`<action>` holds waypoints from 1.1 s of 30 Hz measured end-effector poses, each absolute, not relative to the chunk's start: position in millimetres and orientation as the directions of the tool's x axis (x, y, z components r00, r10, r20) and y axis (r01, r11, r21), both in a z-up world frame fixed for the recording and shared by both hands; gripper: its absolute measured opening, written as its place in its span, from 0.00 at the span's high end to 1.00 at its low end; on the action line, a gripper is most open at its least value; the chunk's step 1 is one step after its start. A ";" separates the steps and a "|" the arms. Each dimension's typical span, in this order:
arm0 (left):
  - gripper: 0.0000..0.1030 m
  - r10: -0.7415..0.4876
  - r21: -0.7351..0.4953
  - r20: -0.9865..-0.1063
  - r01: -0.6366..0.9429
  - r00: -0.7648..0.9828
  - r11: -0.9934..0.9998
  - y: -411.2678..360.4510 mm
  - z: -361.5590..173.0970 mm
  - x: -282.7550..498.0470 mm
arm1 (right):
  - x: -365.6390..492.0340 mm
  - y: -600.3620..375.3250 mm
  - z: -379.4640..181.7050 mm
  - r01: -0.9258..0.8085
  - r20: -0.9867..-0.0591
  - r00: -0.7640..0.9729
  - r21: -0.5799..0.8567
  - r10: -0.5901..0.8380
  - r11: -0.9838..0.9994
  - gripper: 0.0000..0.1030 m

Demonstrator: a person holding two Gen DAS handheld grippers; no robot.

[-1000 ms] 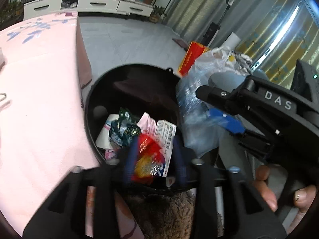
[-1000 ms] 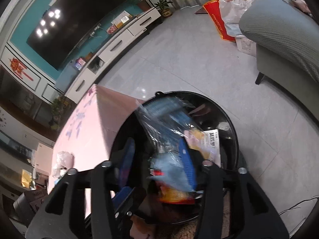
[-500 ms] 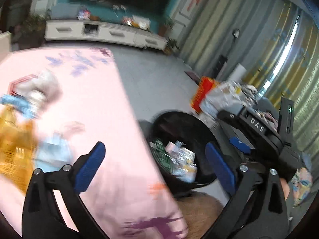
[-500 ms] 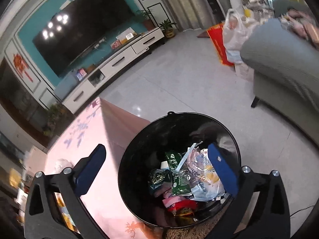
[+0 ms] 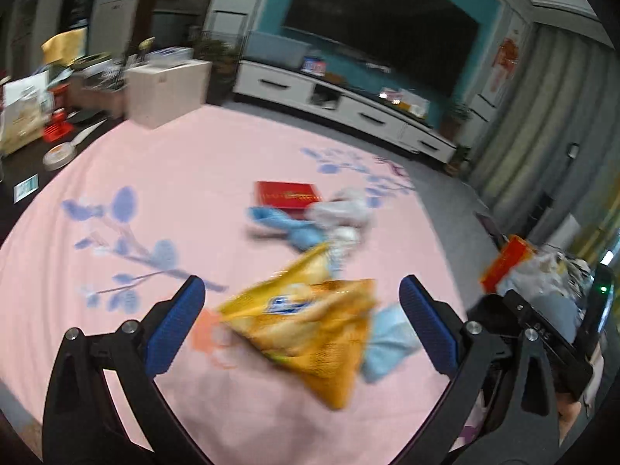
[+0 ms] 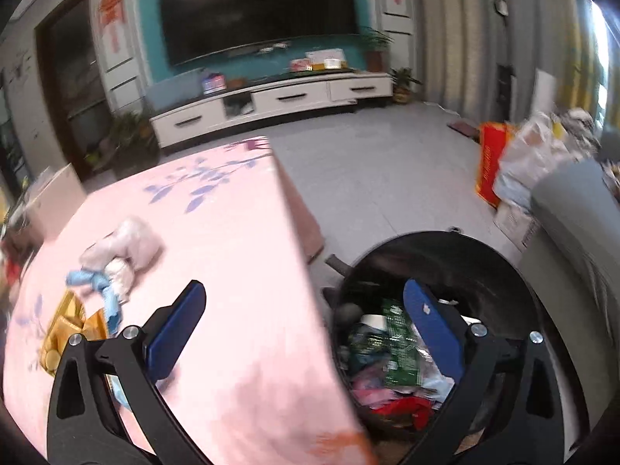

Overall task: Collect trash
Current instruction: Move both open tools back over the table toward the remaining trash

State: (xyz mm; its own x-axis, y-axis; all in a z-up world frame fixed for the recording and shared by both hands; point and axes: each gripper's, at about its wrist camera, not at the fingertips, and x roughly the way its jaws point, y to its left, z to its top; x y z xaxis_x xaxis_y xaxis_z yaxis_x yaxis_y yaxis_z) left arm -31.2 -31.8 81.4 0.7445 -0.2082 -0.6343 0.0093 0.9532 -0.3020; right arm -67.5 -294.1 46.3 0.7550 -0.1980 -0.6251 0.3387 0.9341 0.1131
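My left gripper (image 5: 302, 325) hangs open over the pink tablecloth (image 5: 174, 201), with a yellow snack bag (image 5: 310, 329) lying on the cloth below and between its blue pads, untouched. Beyond it lie blue crumpled wrappers (image 5: 286, 228), a white plastic bag (image 5: 341, 209) and a red booklet (image 5: 288, 193). My right gripper (image 6: 306, 325) is open and empty, straddling the table edge and the black trash bin (image 6: 484, 263), which holds several wrappers (image 6: 395, 348). The right wrist view also shows the white bag (image 6: 124, 244), blue wrappers (image 6: 97, 286) and yellow bag (image 6: 69, 329) on the cloth.
A white TV cabinet (image 6: 271, 100) runs along the teal wall across the grey floor. A red box and full plastic bags (image 6: 515, 162) stand beside a grey sofa (image 6: 577, 224) right of the bin. A cluttered dark side table (image 5: 46, 116) and white box (image 5: 166, 89) sit left of the cloth.
Both grippers opened and dropped their wrappers into the bin. The left one then swung away to the table above the yellow bag; the right one drew back over the table edge.
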 end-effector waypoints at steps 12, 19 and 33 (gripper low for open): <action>0.03 -0.160 -0.385 -0.677 -0.160 0.719 0.909 23.2 42.3 -33.1 | -43.8 -246.1 15.1 0.292 -0.654 0.738 0.086 -0.167 0.953 0.03; 0.03 -0.202 -0.411 -0.676 -0.135 0.708 0.902 25.0 38.9 -31.0 | -36.7 -244.0 3.3 0.296 -0.683 0.702 0.020 -0.203 0.955 0.03; 0.03 -0.273 -0.445 -0.690 -0.096 0.670 0.890 17.9 30.8 -26.3 | -26.7 -234.2 -15.2 0.259 -0.732 0.649 -0.045 -0.209 0.965 0.03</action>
